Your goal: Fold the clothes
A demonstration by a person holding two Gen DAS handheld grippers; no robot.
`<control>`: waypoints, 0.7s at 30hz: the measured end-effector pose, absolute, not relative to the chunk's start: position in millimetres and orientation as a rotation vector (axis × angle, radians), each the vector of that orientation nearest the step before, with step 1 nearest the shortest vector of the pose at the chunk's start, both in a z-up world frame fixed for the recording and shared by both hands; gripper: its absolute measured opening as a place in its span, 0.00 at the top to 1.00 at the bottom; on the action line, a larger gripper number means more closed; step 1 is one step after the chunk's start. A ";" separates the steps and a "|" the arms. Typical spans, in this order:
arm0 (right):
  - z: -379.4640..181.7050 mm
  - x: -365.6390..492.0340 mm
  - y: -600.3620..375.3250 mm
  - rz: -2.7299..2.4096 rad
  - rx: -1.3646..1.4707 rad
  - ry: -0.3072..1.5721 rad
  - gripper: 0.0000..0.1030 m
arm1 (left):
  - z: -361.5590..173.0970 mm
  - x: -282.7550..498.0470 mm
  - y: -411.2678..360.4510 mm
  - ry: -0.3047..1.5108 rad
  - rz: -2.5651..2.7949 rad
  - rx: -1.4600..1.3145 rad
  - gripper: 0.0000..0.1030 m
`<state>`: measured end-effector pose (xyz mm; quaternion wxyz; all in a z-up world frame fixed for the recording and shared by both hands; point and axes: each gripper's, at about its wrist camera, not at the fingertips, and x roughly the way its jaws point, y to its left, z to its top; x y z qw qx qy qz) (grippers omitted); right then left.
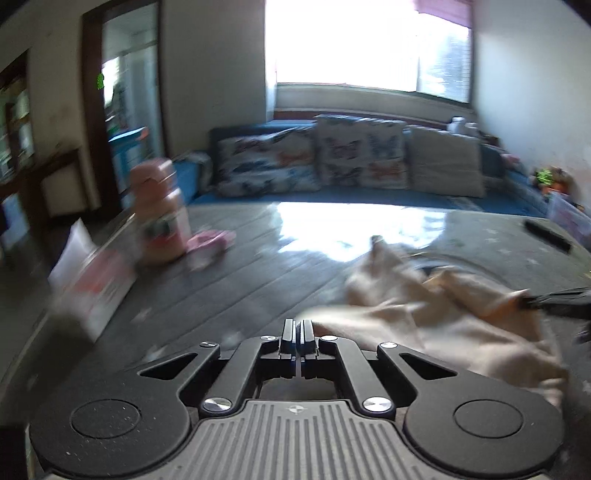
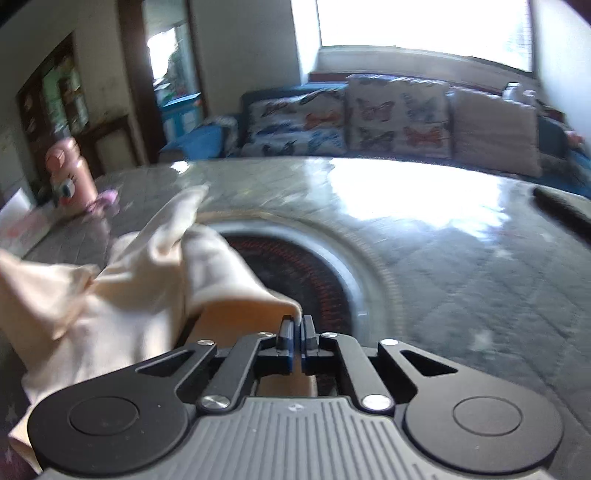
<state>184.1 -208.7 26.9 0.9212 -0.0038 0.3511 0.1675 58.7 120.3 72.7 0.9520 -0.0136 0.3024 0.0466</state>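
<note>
In the left wrist view, the left gripper (image 1: 296,326) has its fingers (image 1: 287,332) pressed together, and the near edge of the cream garment (image 1: 424,314) runs right up to their tips; motion blur hides whether any cloth is pinched between them. The garment lies crumpled on the right half of the grey quilted desk (image 1: 229,280). At the right edge of the picture the right gripper (image 1: 524,303) reaches in with its tip clamped on a raised fold of the cloth. On the far left of the desk stand a pink bottle (image 1: 162,210) and, just right of it, a small pink object (image 1: 208,240); a white and red box (image 1: 96,284) sits nearer on the left edge. A dark flat item (image 1: 548,234) lies at the far right. Beyond the desk, butterfly-print cushions (image 1: 314,162) lean on a blue sofa under a bright window (image 1: 369,44).

In the right wrist view, the right gripper (image 2: 297,321) is closed on a corner of the cream garment (image 2: 140,280), which rises from the fingertips and spreads away to the left, lifted into peaks. Under the cloth's right edge a round recess (image 2: 306,273) with a dark ribbed centre is set in the desk (image 2: 461,266). The pink bottle (image 2: 70,173) stands far left, the cushions (image 2: 369,118) and window (image 2: 424,26) beyond.
</note>
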 end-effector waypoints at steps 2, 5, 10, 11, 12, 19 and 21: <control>32.2 176.4 -222.7 0.301 0.008 0.708 0.98 | 65.1 49.0 135.8 0.634 0.138 -0.046 1.00; 36.9 160.9 -248.5 0.216 0.046 0.709 0.98 | 53.5 34.6 154.5 0.664 0.186 -0.072 1.00; 26.3 125.3 -282.3 0.098 0.100 0.773 0.97 | 37.7 24.5 157.2 0.720 0.154 -0.057 0.99; 23.9 117.6 -287.4 0.076 0.090 0.777 0.97 | 36.0 23.8 154.7 0.726 0.141 -0.049 0.99; 22.2 110.5 -292.0 0.058 0.078 0.780 0.95 | 36.4 25.8 150.1 0.723 0.127 -0.040 0.98; 36.9 99.9 -288.8 0.096 -0.009 0.739 0.68 | 40.1 48.0 108.0 0.696 0.023 0.031 0.68; 40.1 107.0 -282.6 0.121 -0.029 0.726 0.62 | 40.1 56.1 95.4 0.690 -0.005 0.062 0.60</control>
